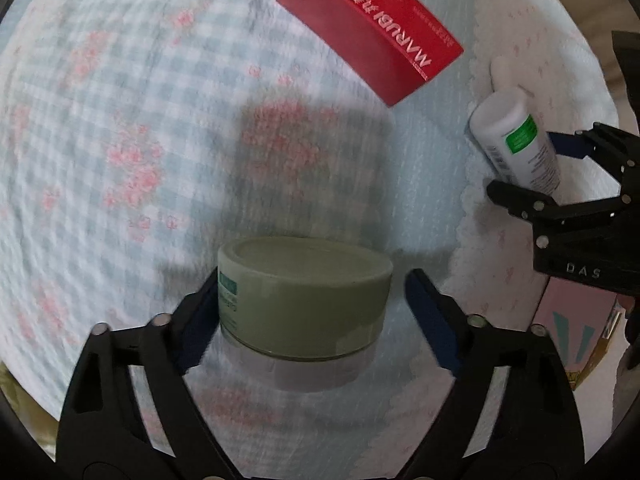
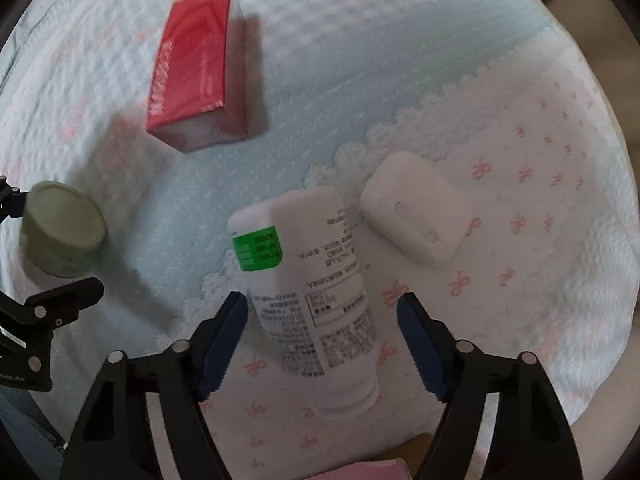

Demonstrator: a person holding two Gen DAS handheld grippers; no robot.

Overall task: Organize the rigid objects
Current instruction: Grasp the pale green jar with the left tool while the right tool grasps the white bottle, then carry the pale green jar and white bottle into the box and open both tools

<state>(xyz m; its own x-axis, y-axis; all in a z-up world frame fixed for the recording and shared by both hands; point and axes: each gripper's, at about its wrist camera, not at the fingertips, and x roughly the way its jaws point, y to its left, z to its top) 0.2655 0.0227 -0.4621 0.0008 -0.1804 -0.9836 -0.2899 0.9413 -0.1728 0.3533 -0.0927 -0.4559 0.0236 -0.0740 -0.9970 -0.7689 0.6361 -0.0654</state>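
Observation:
A pale green round jar [image 1: 304, 300] stands between the fingers of my left gripper [image 1: 312, 312]; the left pad touches it, the right pad stands clear, so the jaws are open. The jar also shows in the right wrist view [image 2: 62, 232]. A white bottle with a green label [image 2: 312, 280] lies on the bedspread between the open jaws of my right gripper [image 2: 322, 332], touching neither pad. In the left wrist view the bottle [image 1: 516, 140] sits between the right gripper's fingers [image 1: 520, 200].
A red box [image 2: 196, 68] lies on the checked bedspread beyond both grippers; it also shows in the left wrist view [image 1: 372, 24]. A white rounded case [image 2: 412, 212] lies just right of the bottle. A pink box [image 1: 576, 328] sits at the bed's edge.

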